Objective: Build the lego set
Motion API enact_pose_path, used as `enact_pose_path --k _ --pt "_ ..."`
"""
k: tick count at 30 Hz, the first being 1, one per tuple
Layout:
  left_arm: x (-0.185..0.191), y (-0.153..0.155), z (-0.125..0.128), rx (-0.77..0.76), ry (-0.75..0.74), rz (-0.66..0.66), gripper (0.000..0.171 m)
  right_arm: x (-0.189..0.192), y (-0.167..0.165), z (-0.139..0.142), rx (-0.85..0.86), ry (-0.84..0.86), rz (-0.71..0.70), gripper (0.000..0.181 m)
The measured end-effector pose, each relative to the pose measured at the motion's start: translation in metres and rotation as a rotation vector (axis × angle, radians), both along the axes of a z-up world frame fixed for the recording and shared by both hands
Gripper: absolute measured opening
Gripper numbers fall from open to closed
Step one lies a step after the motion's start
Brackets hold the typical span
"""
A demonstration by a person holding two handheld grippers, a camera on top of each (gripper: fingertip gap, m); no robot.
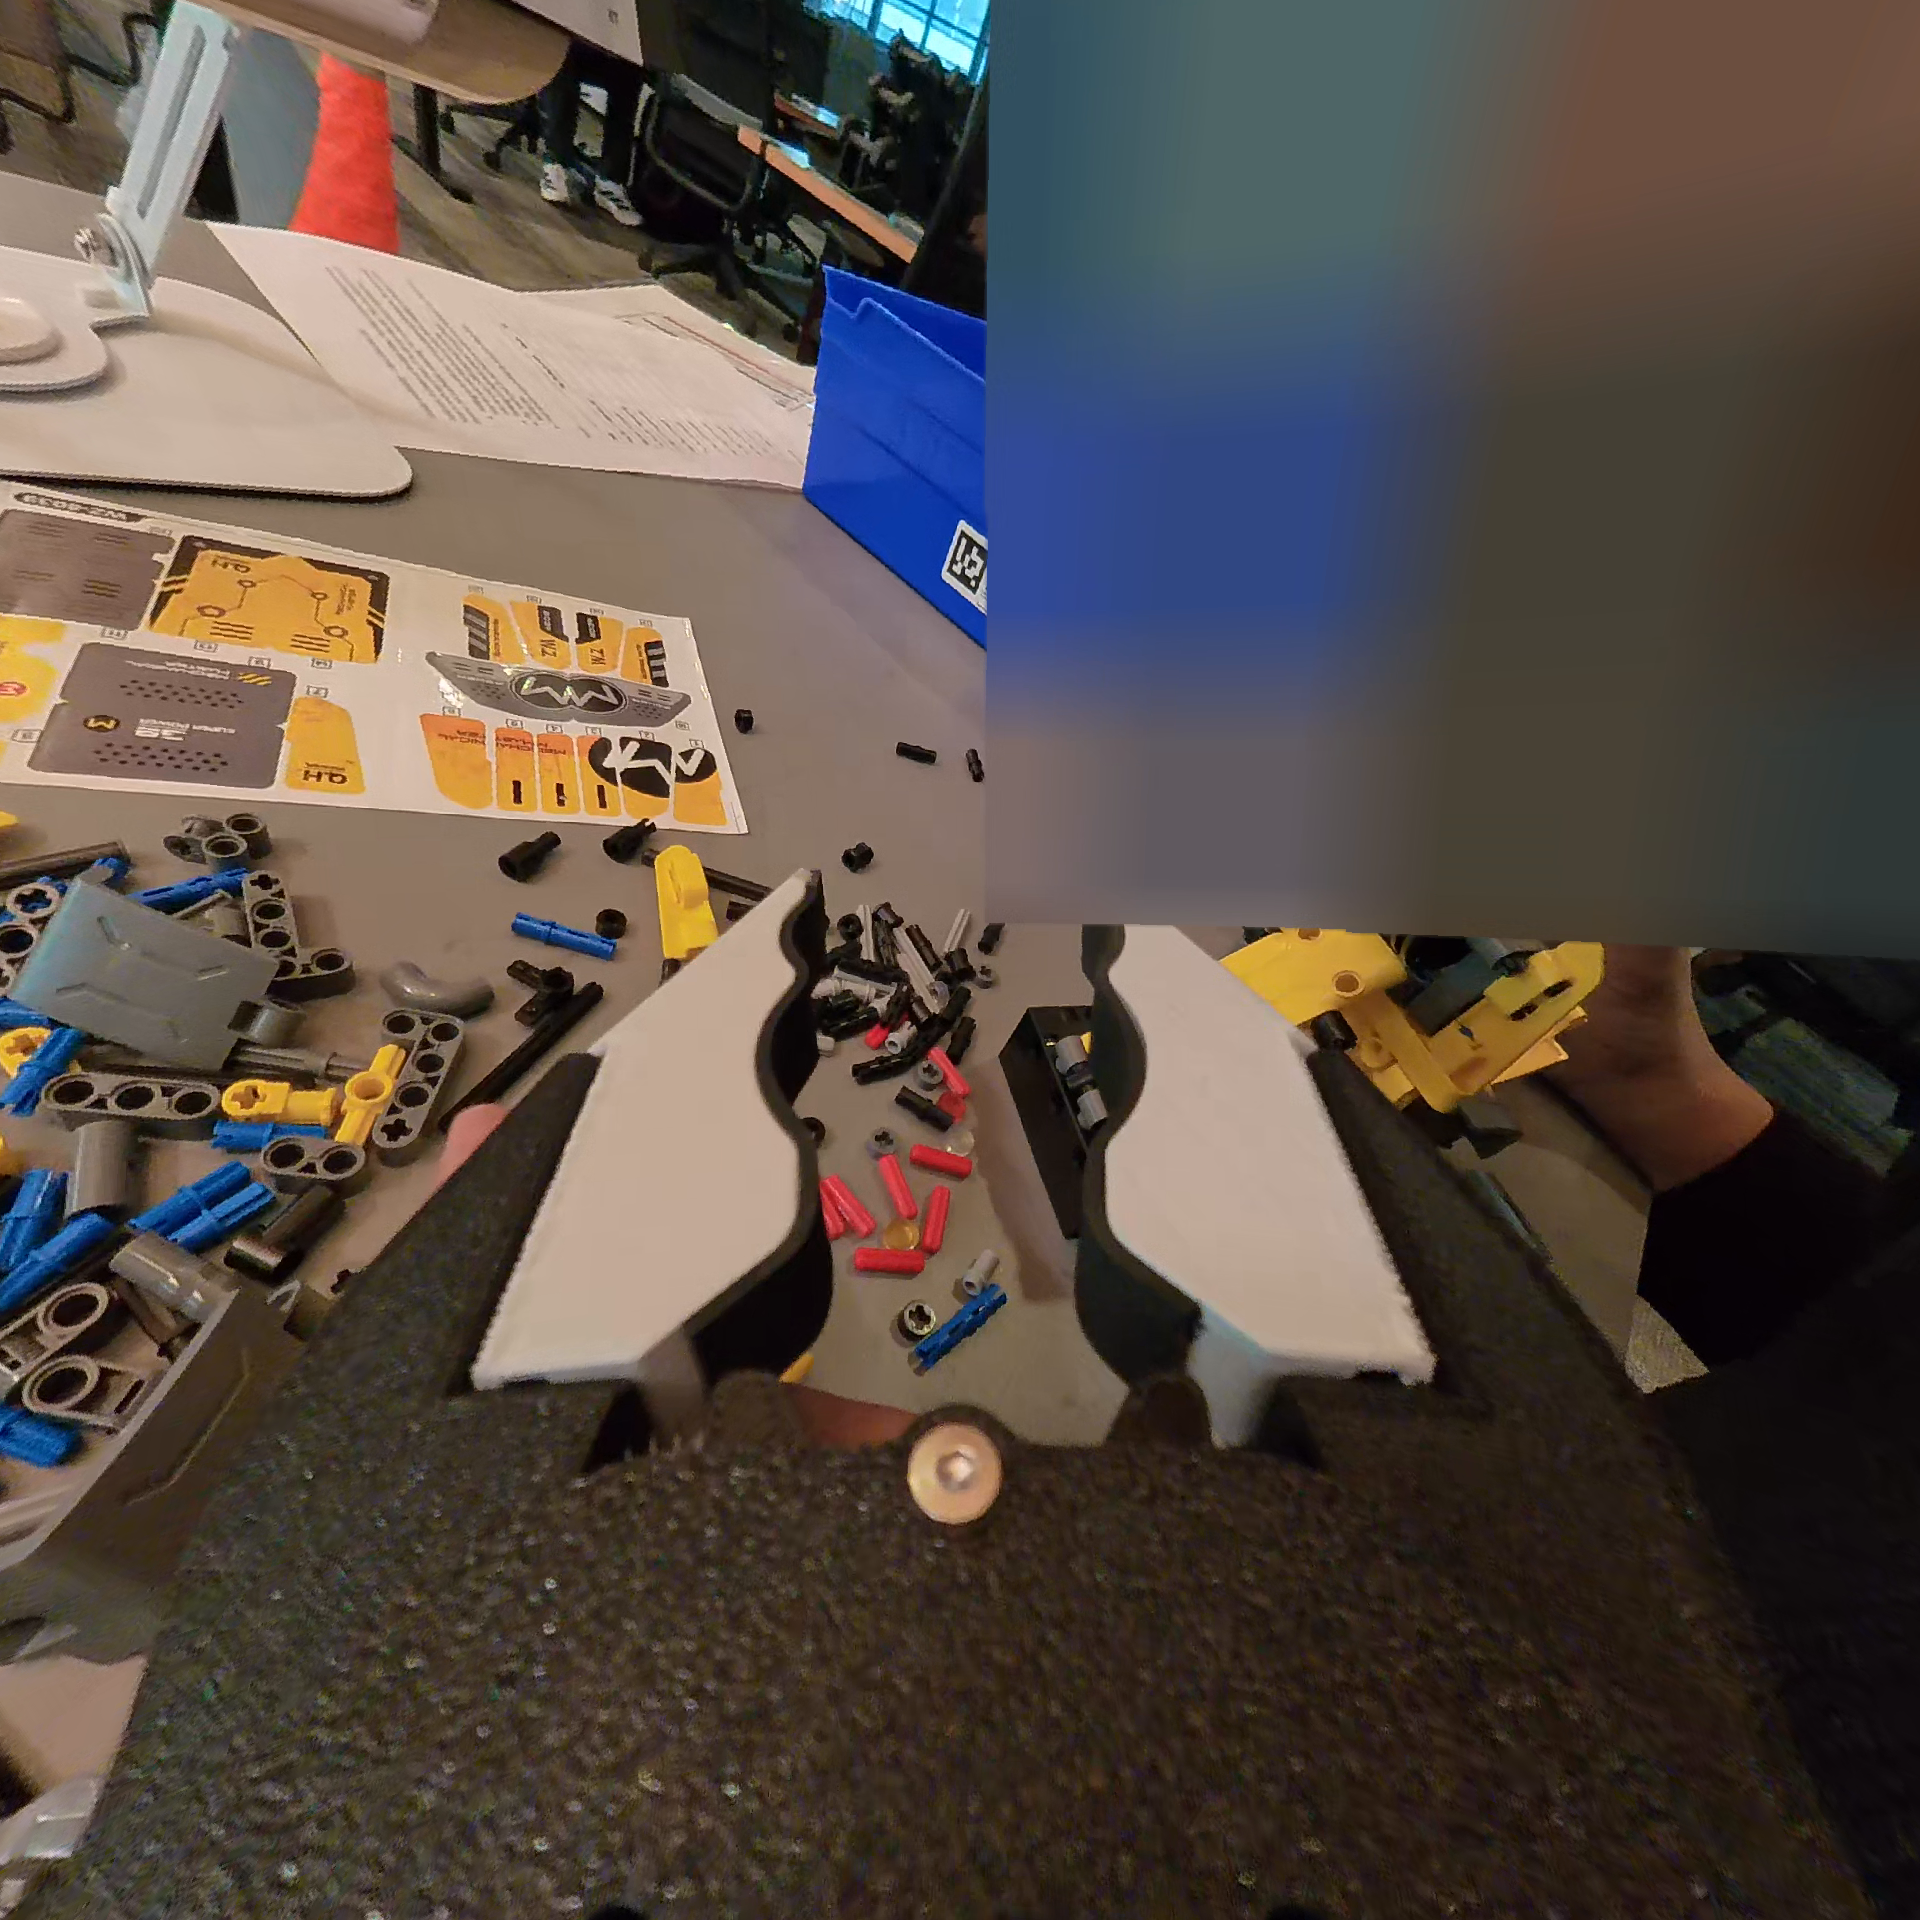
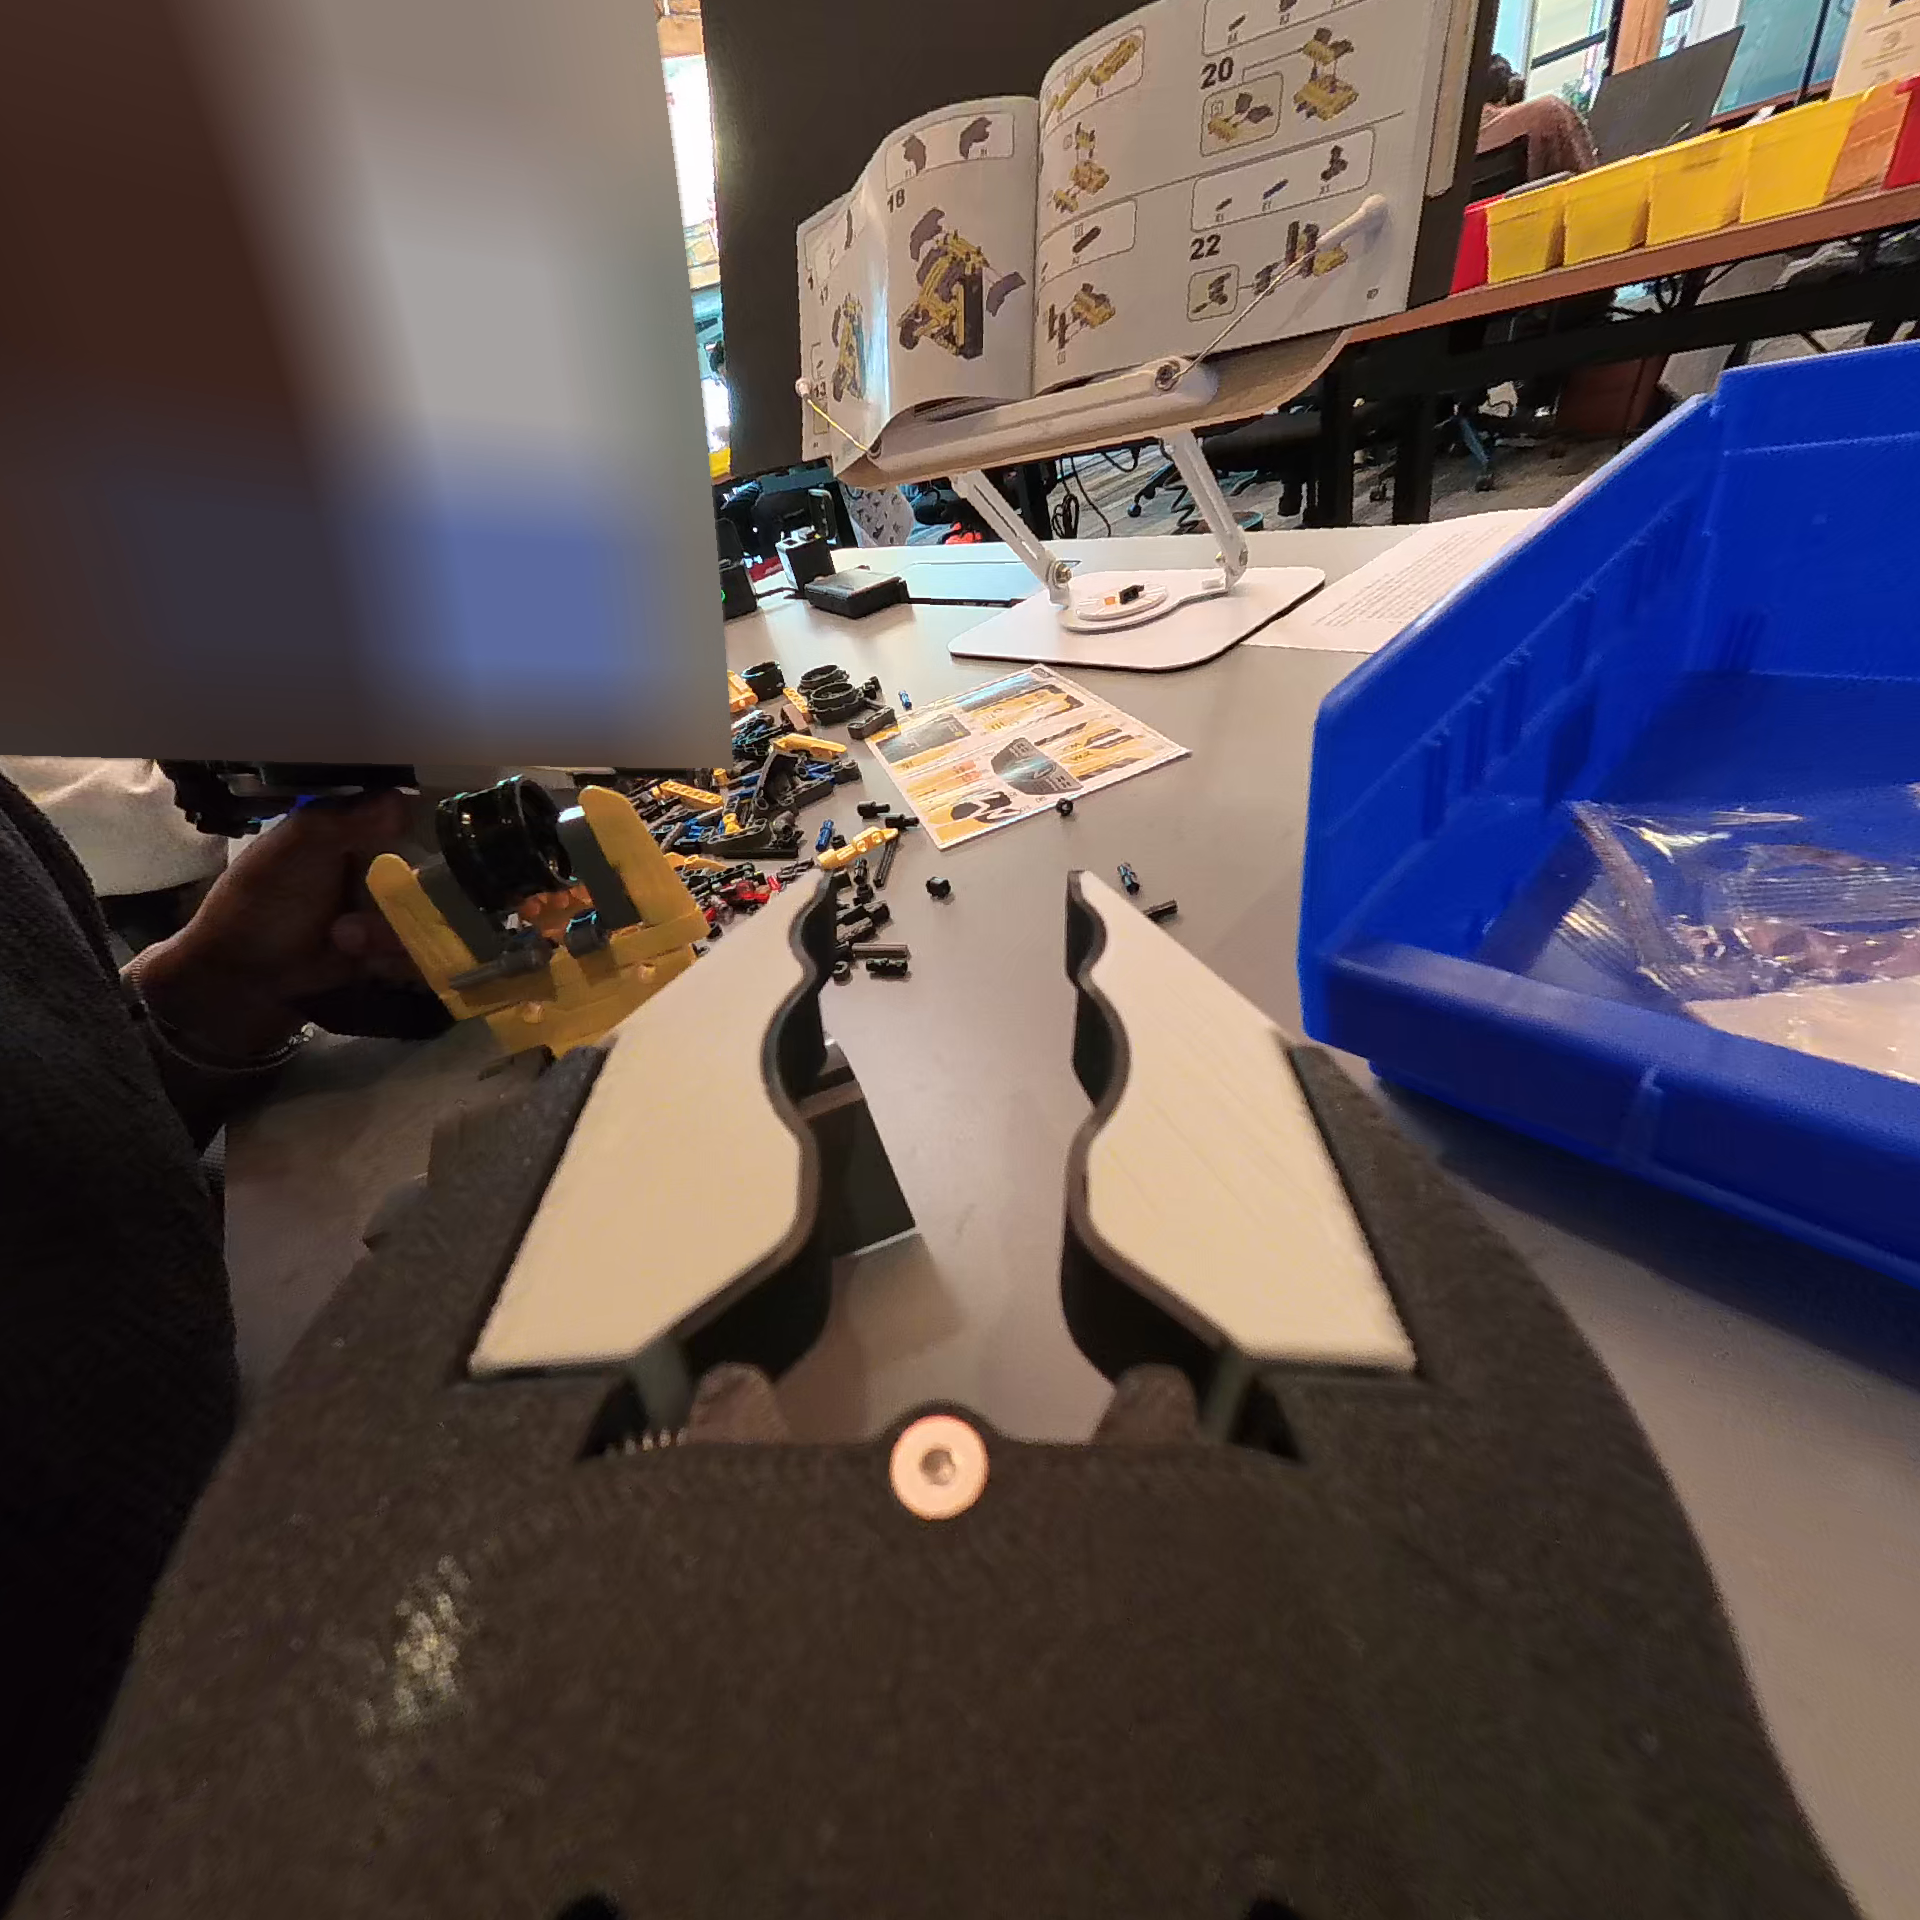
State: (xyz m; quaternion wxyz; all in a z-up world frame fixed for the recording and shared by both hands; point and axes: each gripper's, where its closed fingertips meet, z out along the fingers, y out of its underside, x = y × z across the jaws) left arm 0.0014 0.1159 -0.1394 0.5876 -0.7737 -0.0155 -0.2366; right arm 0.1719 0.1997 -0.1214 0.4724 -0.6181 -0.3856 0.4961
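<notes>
Hovering over the grey counter (image 1: 831,582) with jaws apart and empty, left gripper (image 1: 951,925) sits above scattered red pins (image 1: 894,1195) beside a brick pile (image 1: 156,1091), right gripper (image 2: 948,883) over bare counter left of a blue bin (image 2: 1558,935).

Writing shows up in a few spots here. The sticker sheet (image 1: 364,675) lying flat on the grey table is covered in yellow, grey and black decals with lettering and small numbers. Behind it is a white printed page (image 1: 540,364) full of fine text, too small to make out. The blue bin (image 1: 894,436) has a square black-and-white code label (image 1: 964,566). The open instruction booklet (image 2: 1122,229) on its stand has numbered build steps.
</notes>
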Motion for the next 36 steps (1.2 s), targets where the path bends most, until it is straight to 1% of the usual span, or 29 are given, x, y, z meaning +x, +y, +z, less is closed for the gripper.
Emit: enact_pose_path --k 36 --pt "0.0027 0.0009 -0.0036 -0.019 0.021 -0.008 0.049 0.0000 0.0001 0.0010 -0.005 0.007 0.009 0.044"
